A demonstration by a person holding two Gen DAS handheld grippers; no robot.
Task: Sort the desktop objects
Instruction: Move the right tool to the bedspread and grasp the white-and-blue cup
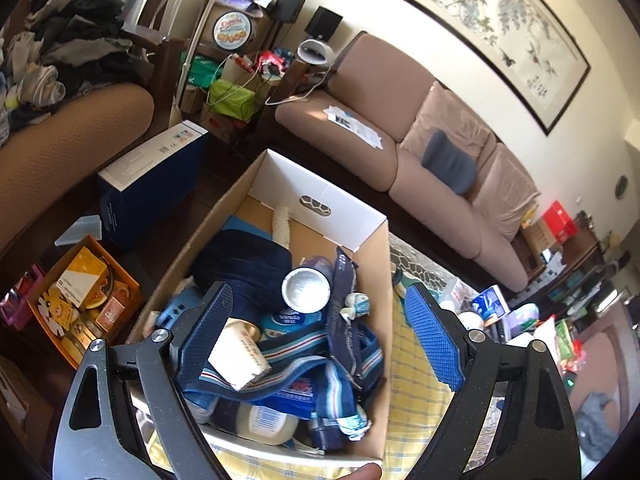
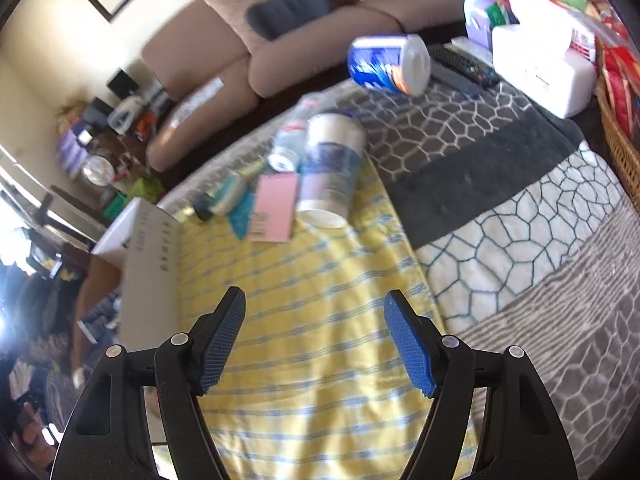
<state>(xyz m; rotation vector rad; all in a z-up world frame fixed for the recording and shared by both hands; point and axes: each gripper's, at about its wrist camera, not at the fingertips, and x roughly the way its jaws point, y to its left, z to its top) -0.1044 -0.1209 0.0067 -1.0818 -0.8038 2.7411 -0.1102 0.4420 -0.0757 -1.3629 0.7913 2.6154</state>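
My left gripper (image 1: 316,320) is open above a cardboard box (image 1: 372,280) that holds a dark blue pouch (image 1: 248,264), a striped strap (image 1: 304,356), a white-capped can (image 1: 306,290), a cream block (image 1: 240,356) and bottles. My right gripper (image 2: 314,336) is open and empty over a yellow checked cloth (image 2: 304,300). Farther along that cloth lie a white cylinder container (image 2: 332,168), a pink card (image 2: 276,206), a clear bottle (image 2: 288,144) and a dark-capped bottle (image 2: 220,200). The box's white side (image 2: 148,264) stands at the left.
A tissue roll (image 2: 390,64), remotes (image 2: 464,64) and a white tissue box (image 2: 540,68) lie on a grey patterned cover (image 2: 500,160). A wicker basket (image 2: 620,128) is at right. A beige sofa (image 1: 400,128), a blue carton (image 1: 152,176) and an orange bin (image 1: 84,300) surround the box.
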